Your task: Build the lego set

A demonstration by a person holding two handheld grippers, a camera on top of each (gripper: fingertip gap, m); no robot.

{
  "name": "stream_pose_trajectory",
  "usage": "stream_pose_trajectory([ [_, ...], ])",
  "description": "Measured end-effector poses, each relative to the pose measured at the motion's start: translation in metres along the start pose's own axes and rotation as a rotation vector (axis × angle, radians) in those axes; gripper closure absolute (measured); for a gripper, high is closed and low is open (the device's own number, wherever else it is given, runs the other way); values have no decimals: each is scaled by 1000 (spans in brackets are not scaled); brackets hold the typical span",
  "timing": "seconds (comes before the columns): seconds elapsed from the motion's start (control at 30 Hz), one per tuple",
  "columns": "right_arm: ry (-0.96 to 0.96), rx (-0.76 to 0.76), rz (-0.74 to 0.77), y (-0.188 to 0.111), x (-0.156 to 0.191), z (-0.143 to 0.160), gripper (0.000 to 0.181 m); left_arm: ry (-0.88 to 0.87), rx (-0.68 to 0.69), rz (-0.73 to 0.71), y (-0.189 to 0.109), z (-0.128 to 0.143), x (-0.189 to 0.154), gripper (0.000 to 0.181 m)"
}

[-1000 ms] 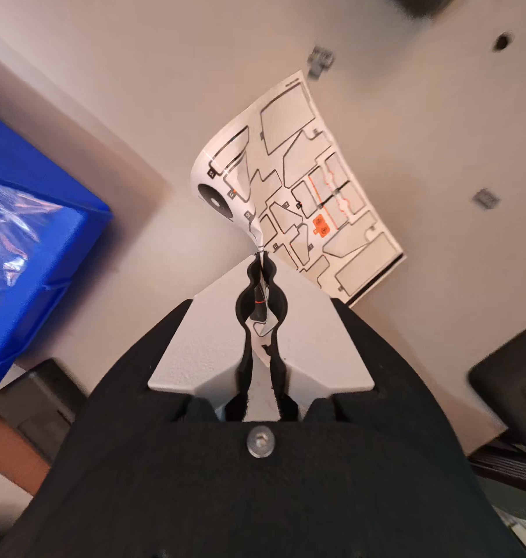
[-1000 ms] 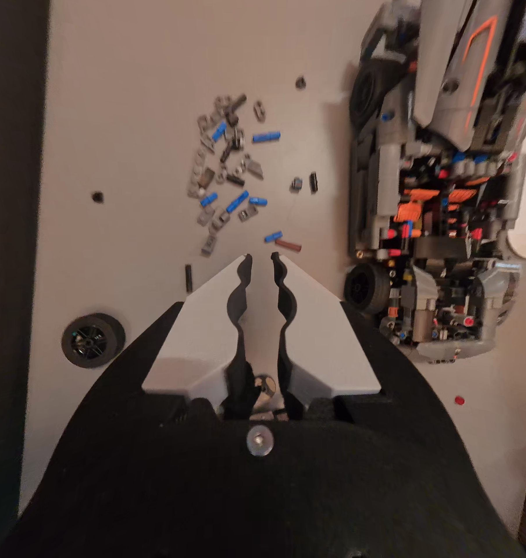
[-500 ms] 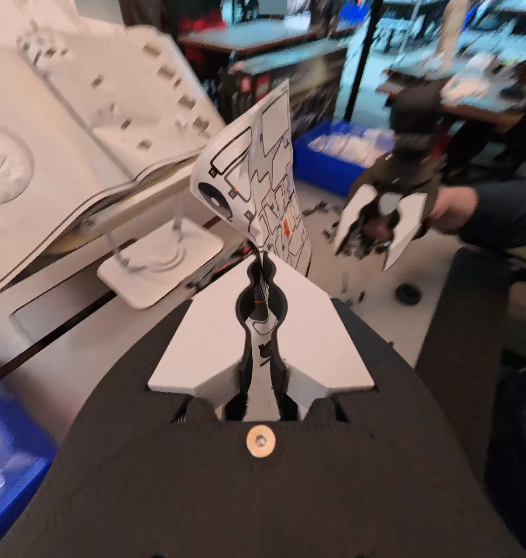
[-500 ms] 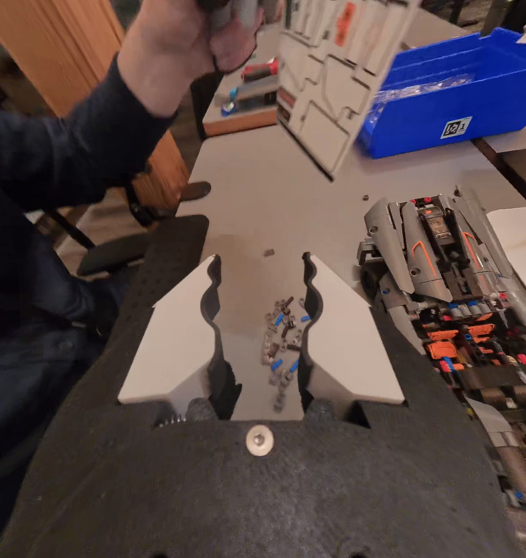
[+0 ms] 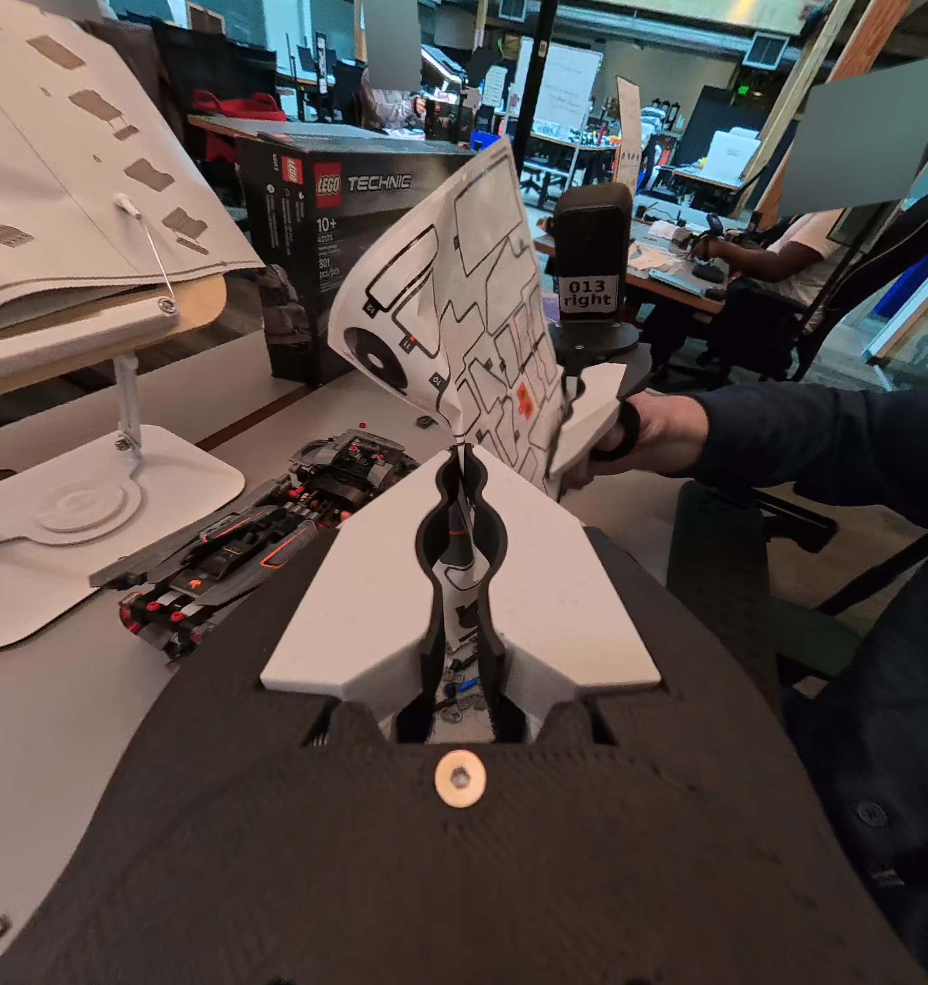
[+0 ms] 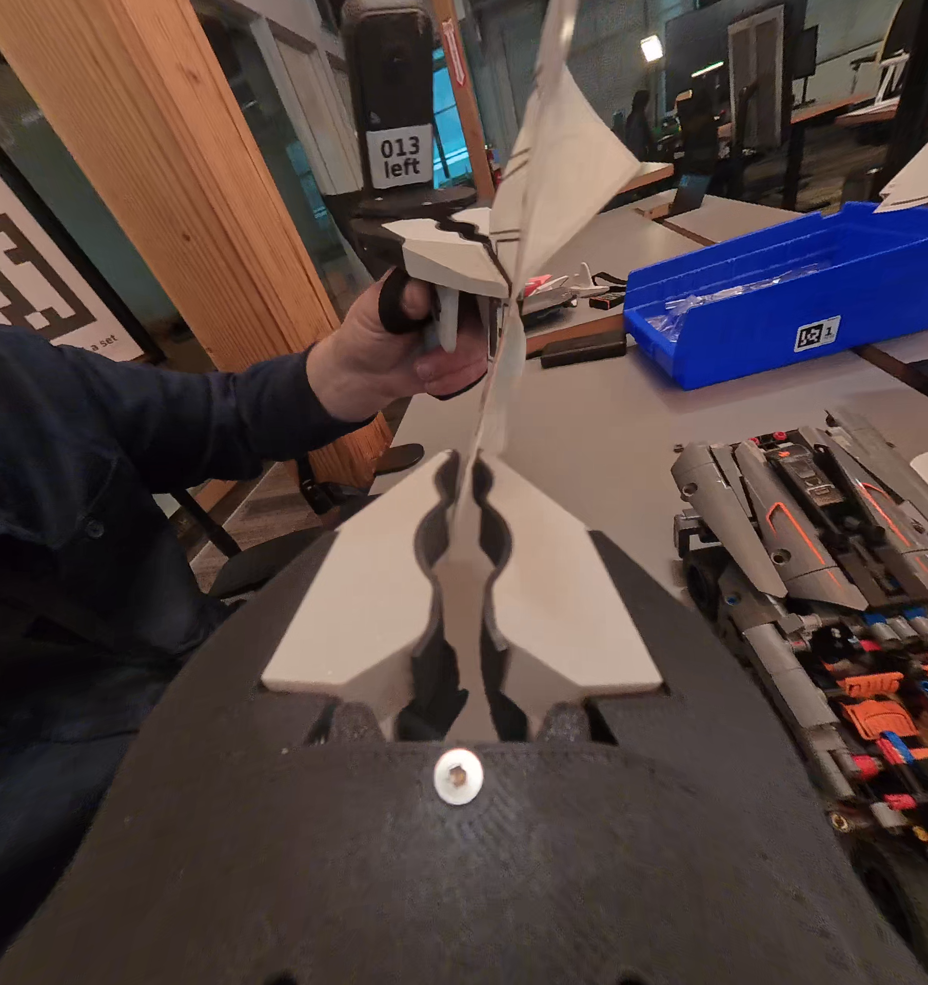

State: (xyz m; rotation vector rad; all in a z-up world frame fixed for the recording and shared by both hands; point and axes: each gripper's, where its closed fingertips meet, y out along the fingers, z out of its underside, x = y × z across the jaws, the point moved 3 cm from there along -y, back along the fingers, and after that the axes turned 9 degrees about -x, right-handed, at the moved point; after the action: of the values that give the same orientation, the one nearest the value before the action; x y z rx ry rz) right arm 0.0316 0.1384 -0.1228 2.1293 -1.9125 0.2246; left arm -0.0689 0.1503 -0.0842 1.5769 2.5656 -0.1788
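Note:
A white sticker sheet (image 5: 467, 298) with black outlines and an orange patch is held upright above the table. My left gripper (image 5: 461, 450) is shut on its lower corner. My right gripper (image 6: 467, 458) is shut on the sheet's (image 6: 557, 160) other edge, which runs edge-on between its fingers. Each gripper shows in the other's view, the right (image 5: 568, 410) and the left (image 6: 485, 250). The grey, black and orange Lego car (image 5: 270, 533) lies on the grey table, also in the right wrist view (image 6: 824, 559). Small loose pieces (image 5: 461, 693) show below my left fingers.
An open instruction booklet (image 5: 78, 160) rests on a white stand (image 5: 104, 506) at the left. A black Lego box (image 5: 344, 240) stands behind the car. A blue bin (image 6: 771, 298) sits at the table's far side. A wooden post (image 6: 158, 186) and a black chair (image 5: 717, 533) are beside the table. The gap from one gripper's tips to the other's is roughly 7 centimeters.
Both grippers tilted up from looking down at the table. My right gripper opened wide, moved to the sheet and shut on its edge. My left gripper kept hold of the sheet.

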Motion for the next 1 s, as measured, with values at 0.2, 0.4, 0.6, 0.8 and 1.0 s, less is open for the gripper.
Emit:
stream_pose_trajectory([
  [0.2,-52,-30,-5,-7,3,-11,181,-30,-24,15,2,10,10,146],
  [0.4,-48,-86,-15,-18,2,-24,181,-380,-69,243,7,32,13,119],
  [0.6,-28,-112,-2,-26,-7,-28,181,-430,-80,426,14,39,-17,136],
  [0.8,22,-93,-30,-28,-7,-27,181,-336,-120,420,15,32,-28,181],
  [1.0,8,-105,88,-29,-20,-30,159,-276,-152,422,14,25,-36,181],
])
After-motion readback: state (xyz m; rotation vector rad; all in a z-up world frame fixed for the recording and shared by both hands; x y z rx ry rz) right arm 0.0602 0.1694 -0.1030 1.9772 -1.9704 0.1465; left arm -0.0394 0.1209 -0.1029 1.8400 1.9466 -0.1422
